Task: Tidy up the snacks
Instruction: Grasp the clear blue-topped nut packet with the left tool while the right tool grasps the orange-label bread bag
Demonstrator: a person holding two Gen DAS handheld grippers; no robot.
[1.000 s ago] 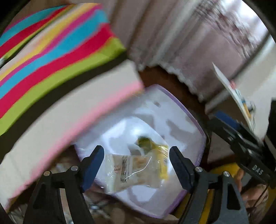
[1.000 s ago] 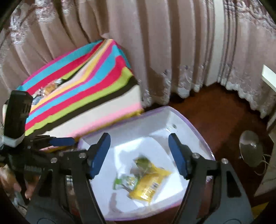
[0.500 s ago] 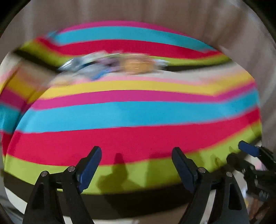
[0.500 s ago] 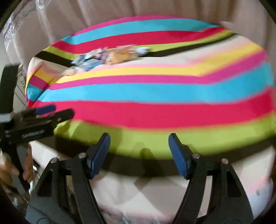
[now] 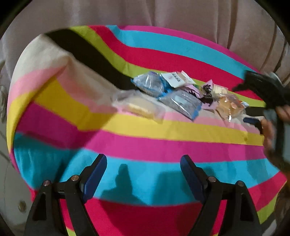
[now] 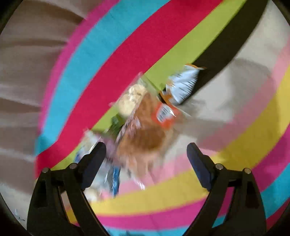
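A pile of snack packets lies on a striped cloth [image 5: 145, 145]: a clear packet with a pale cake [image 5: 139, 107], blue packets [image 5: 150, 83], a white packet [image 5: 174, 79] and an orange-brown pastry packet [image 5: 230, 105]. My left gripper [image 5: 143, 174] is open and empty, well short of the pile. My right gripper [image 6: 145, 159] is open and empty, hovering close over the orange-brown pastry packet [image 6: 145, 134]; a white and orange packet [image 6: 183, 85] lies beyond it. The right wrist view is blurred. The right gripper also shows at the right edge of the left wrist view [image 5: 261, 123].
The striped cloth [image 6: 181, 36] covers a raised surface and drapes over its edges. Pale curtains [image 5: 163, 14] hang right behind it. The curtains also show at the left in the right wrist view [image 6: 21, 72].
Both grippers have swung away from the white bin with snacks and up over the striped cloth. The snack pile has come near, and the right gripper is now right over it.
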